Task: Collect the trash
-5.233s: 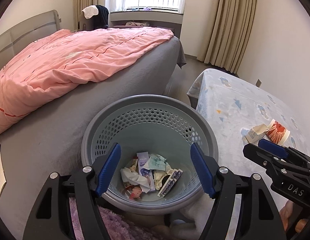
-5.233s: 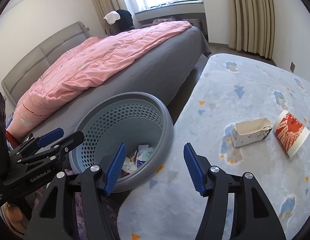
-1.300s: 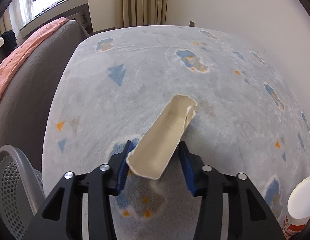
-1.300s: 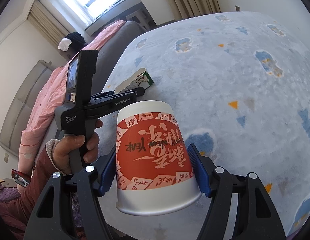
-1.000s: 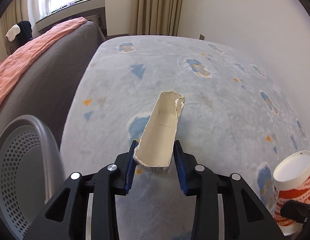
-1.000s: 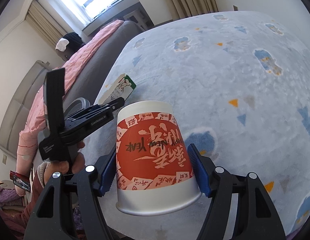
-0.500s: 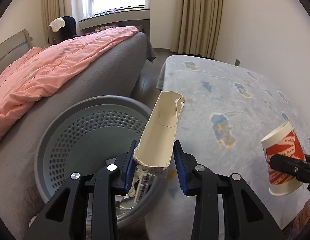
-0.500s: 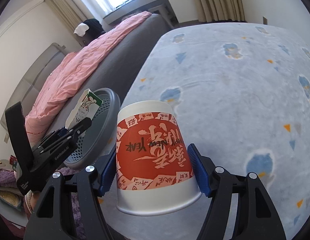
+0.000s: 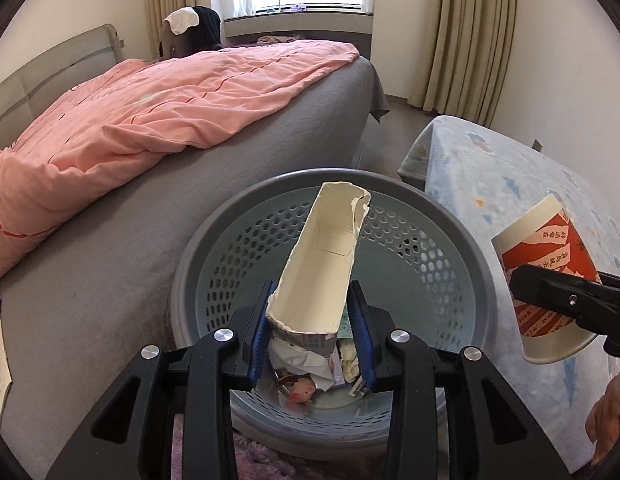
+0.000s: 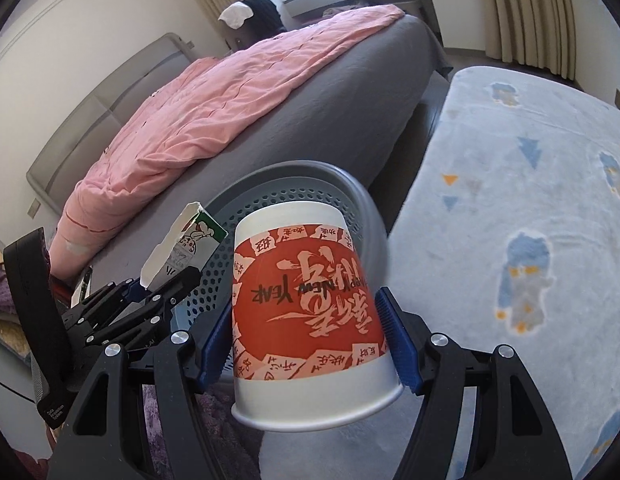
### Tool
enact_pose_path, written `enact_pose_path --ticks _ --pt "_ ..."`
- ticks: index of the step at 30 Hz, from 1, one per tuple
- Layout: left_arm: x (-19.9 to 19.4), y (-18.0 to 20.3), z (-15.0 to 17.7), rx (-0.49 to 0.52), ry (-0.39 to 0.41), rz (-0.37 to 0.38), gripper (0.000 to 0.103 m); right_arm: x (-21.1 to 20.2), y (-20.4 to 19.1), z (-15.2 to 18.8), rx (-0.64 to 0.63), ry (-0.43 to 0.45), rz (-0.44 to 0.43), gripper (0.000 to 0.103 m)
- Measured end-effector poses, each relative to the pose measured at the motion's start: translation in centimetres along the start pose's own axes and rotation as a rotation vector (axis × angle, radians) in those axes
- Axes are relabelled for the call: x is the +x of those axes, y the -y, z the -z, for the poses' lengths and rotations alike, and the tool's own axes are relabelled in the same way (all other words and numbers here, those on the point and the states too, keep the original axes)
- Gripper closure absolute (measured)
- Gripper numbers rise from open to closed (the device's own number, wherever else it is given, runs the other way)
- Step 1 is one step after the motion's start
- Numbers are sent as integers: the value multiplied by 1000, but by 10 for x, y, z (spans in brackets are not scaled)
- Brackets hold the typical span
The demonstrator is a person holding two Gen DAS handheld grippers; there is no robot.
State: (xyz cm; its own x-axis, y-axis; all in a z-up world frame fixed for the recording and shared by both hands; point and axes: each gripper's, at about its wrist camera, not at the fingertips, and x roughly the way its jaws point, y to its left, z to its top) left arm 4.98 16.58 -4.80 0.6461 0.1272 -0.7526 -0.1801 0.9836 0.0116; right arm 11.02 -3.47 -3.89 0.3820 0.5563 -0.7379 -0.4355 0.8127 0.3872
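While the left gripper (image 9: 312, 338) is clamped tight on the torn-open carton (image 9: 320, 268), it's holding it right over the grey perforated basket (image 9: 470, 264), which already has wrappers and scraps (image 9: 310, 368) in the bottom. Right gripper (image 10: 310, 340) has its jaws spread pretty wide, but they're pressed against a red-and-white paper cup (image 10: 305, 308), held upside down just off the basket's rim beside the blue patterned rug (image 10: 530, 208).
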Motion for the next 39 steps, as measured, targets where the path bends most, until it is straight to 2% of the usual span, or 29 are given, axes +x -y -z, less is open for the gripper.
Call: enact_pose_path --ticks 9,10,11,12,14,23,39 --pt "3 -24 -6 -54 6 -48 66 32 -23 -16 -51 -18 0 36" --pt "2 -25 -7 -53 7 -54 62 33 -24 -17 -53 -17 -1 34" --pt "1 -25 -7 -52 9 -58 53 33 -24 -17 -50 -16 -4 31" --pt "0 -26 -8 -51 12 -63 49 32 -25 -17 -47 -10 -5 25" --pt "-3 -28 -8 -54 22 -69 44 30 -26 -17 -50 1 4 22" --pt "-11 -30 -9 -64 22 -84 38 23 -29 -13 -69 29 76 21" --pt "-21 -33 -9 -71 16 -108 32 14 -33 -4 -83 57 121 19"
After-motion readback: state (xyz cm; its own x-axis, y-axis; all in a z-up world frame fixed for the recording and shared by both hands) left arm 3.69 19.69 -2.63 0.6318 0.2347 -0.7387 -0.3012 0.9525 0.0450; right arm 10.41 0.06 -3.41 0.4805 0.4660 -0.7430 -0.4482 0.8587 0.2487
